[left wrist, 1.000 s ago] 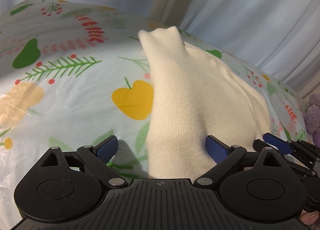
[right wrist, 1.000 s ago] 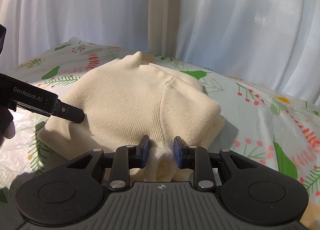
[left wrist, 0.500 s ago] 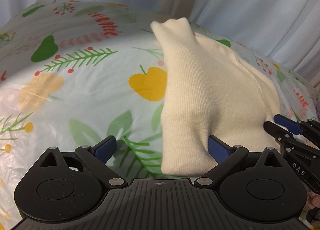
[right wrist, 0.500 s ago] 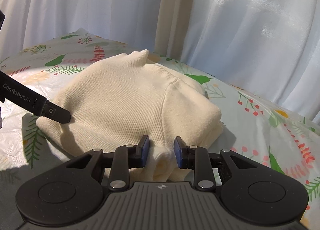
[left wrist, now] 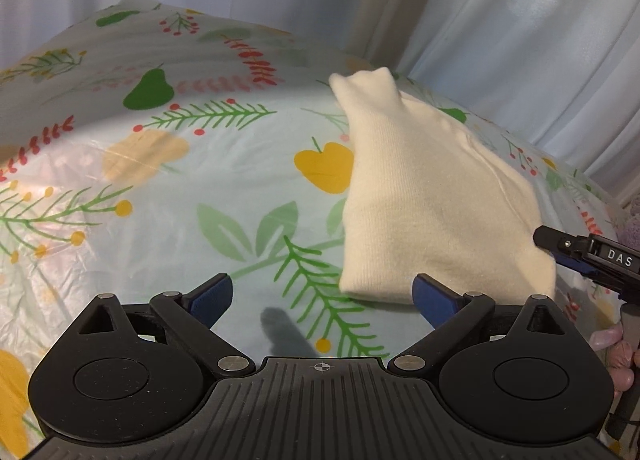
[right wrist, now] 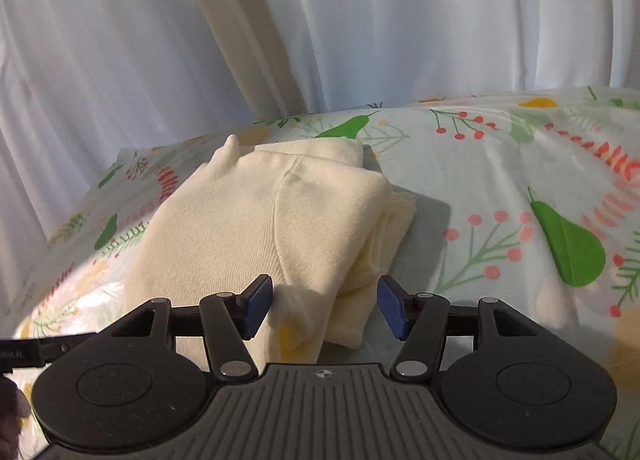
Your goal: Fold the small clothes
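A folded cream knit sweater lies on the fruit-and-leaf patterned sheet. It also shows in the right wrist view. My left gripper is open and empty, just short of the sweater's near left corner. My right gripper is open, its jaws on either side of the sweater's near folded edge, not gripping it. The right gripper's finger shows at the right edge of the left wrist view, next to the sweater.
White curtains hang behind the patterned sheet. A purple plush thing sits at the far right edge. Part of the left gripper shows at the left edge of the right wrist view.
My right gripper has opened and let go of the sweater's edge. My left gripper has drawn back and left from the sweater, staying open.
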`<state>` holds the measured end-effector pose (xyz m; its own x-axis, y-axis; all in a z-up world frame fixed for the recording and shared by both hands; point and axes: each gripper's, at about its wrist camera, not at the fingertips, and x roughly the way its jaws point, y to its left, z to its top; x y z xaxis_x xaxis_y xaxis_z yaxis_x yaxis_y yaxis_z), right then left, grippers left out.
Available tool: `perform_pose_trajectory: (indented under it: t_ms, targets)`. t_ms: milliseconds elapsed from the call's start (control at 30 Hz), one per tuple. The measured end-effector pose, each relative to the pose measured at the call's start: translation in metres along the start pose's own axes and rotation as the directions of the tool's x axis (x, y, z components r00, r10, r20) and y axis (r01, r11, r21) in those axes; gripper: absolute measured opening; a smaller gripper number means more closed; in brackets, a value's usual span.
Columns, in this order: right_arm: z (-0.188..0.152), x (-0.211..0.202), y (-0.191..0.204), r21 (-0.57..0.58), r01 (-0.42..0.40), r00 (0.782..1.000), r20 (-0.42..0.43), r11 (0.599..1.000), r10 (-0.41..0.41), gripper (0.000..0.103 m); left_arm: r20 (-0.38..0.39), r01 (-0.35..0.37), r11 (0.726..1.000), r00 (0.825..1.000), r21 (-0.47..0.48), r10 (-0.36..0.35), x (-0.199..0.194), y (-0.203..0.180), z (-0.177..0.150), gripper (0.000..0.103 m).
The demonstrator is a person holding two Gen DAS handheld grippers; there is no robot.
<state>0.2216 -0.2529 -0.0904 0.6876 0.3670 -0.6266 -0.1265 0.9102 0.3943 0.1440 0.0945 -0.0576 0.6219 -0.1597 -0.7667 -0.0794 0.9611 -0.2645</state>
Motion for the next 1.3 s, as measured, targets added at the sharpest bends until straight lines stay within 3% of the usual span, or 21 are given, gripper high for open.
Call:
perform_pose_trajectory:
  t_ms: [133, 200, 333, 433, 467, 600, 700, 800, 900, 1067, 1167, 1300]
  targets:
    - [0.009, 0.01, -0.002, 0.039, -0.02, 1.0, -0.005, 0.999, 0.021, 0.051, -0.004, 0.002, 1.0, 1.0, 0.019, -0.002, -0.002, -0.006, -0.005, 0.1]
    - [0.011, 0.018, 0.001, 0.036, -0.028, 0.999, -0.034, 0.999, 0.029, 0.041, -0.01, 0.0, 1.0, 1.0, 0.027, 0.0, -0.002, -0.007, -0.008, 0.1]
    - [0.014, 0.035, 0.003, 0.039, -0.02, 0.997, -0.067, 0.999, 0.022, 0.04, -0.022, 0.002, 0.999, 1.0, 0.037, -0.001, 0.001, -0.009, -0.008, 0.1]
    - [0.018, 0.036, 0.005, 0.037, -0.037, 0.998, -0.054, 0.999, 0.039, 0.024, -0.02, 0.007, 0.999, 1.0, 0.035, -0.006, 0.003, -0.012, -0.006, 0.1]
    - [0.019, 0.032, 0.006, 0.022, -0.046, 0.998, -0.029, 0.999, 0.047, 0.01, -0.016, 0.009, 0.999, 1.0, 0.035, -0.009, 0.003, -0.013, -0.005, 0.1]
    - [0.015, 0.011, 0.008, 0.017, -0.054, 0.994, 0.097, 0.998, 0.052, 0.01, 0.023, -0.008, 0.998, 1.0, 0.056, 0.006, 0.003, -0.019, 0.002, 0.1]
    - [0.006, 0.027, 0.002, -0.008, 0.057, 0.998, 0.036, 0.998, -0.057, 0.009, 0.015, -0.019, 0.998, 1.0, 0.066, 0.018, 0.013, -0.021, 0.008, 0.1]
    - [-0.002, 0.032, 0.003, -0.111, 0.096, 0.994, 0.064, 0.989, -0.09, 0.011, -0.018, -0.021, 0.997, 1.0, 0.075, 0.023, 0.026, -0.021, 0.011, 0.1]
    - [0.002, 0.021, 0.012, -0.153, 0.151, 0.988, 0.06, 0.977, -0.144, 0.023, -0.031, -0.036, 0.997, 0.999, 0.073, 0.038, 0.03, -0.018, 0.014, 0.1]
    - [0.004, -0.003, 0.03, -0.25, 0.159, 0.982, 0.145, 0.955, -0.125, 0.025, 0.013, -0.026, 0.997, 1.0, 0.07, 0.025, 0.03, -0.024, 0.04, 0.1]
    - [0.012, 0.004, 0.04, -0.263, 0.136, 0.986, 0.13, 0.955, -0.105, 0.025, 0.04, -0.013, 0.995, 0.999, 0.102, 0.008, 0.039, -0.035, 0.061, 0.1]
    - [0.022, 0.026, 0.053, -0.301, 0.152, 0.986, 0.108, 0.942, -0.125, 0.025, 0.037, -0.07, 0.989, 0.997, 0.128, 0.066, 0.068, -0.051, 0.086, 0.1]
